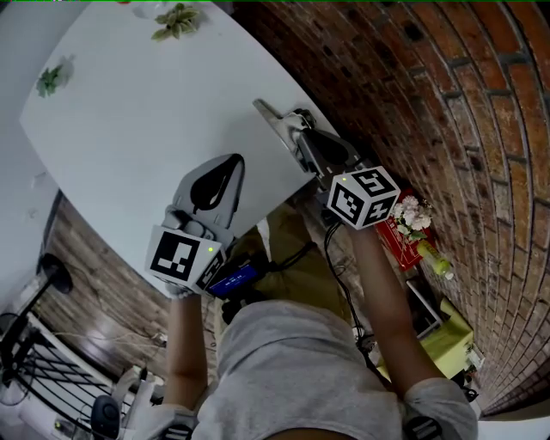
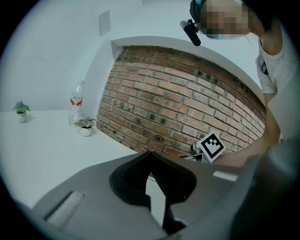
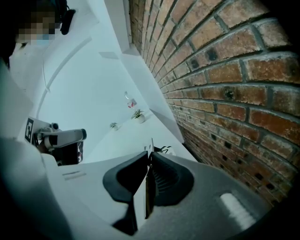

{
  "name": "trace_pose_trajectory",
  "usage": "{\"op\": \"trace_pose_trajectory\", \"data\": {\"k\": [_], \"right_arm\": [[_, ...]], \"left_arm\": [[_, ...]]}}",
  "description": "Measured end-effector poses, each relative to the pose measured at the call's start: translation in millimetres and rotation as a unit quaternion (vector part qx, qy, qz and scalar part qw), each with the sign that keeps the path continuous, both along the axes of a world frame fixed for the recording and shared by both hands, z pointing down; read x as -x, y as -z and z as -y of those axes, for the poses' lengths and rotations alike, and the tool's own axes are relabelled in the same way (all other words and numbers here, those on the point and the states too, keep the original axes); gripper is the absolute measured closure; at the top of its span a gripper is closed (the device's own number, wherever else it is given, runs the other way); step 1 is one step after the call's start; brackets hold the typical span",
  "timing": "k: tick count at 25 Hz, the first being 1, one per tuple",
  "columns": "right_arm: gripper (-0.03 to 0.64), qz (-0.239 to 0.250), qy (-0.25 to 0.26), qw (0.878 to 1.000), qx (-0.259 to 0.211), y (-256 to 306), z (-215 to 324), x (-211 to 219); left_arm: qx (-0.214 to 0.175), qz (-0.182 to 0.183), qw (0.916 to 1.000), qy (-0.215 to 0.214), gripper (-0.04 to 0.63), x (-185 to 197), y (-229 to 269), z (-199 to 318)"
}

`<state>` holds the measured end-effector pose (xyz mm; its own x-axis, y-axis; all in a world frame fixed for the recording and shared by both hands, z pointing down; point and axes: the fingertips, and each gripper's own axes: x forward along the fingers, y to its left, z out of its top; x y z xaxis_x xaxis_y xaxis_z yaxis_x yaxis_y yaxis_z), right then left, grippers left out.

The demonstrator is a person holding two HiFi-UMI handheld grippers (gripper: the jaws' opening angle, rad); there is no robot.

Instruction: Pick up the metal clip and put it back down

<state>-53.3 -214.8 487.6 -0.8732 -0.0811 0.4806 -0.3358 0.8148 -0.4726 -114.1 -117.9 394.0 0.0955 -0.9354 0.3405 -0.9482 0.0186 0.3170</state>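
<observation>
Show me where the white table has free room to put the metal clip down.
The wide middle of the table is bare, between the two small plants at the far edge and the left claw. Only the right edge is taken: the right claw holds the metal clip there.

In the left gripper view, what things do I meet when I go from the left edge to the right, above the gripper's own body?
small potted plant → water bottle → marker cube

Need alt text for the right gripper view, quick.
The right gripper has its jaws closed on the metal clip, which pokes out past their tips over the white table. A brick wall fills the right side; the left gripper sits at the left edge.
</observation>
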Motion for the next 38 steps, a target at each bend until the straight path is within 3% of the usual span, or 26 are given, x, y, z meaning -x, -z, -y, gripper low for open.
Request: {"op": "trace_pose_trajectory", "data": {"k": [6,19,24,38], "right_arm": [[0.574,-0.012,-0.007,1.0,0.0,-4.3,7.3,0.5],[0.535,-0.039,-0.05,0.993,-0.098,13.4,12.6,-10.3],[0.624,-0.031,-0.07,0.987,-0.139,35.7,0.6,-26.8],[0.621,0.007,-0.096,0.976,-0.196,104.6,-68.2,-60.2]], "left_arm": [[-0.001,-0.002,1.0,-0.002,0.595,-0.2,-1.2,0.6],[-0.013,0.008,0.9997,-0.019,0.595,-7.0,9.6,-9.8],[-0.028,0.016,0.9989,-0.034,0.595,-11.7,20.4,-17.2],[-0.074,0.056,0.9938,-0.061,0.595,-22.9,65.1,-61.5]]}}
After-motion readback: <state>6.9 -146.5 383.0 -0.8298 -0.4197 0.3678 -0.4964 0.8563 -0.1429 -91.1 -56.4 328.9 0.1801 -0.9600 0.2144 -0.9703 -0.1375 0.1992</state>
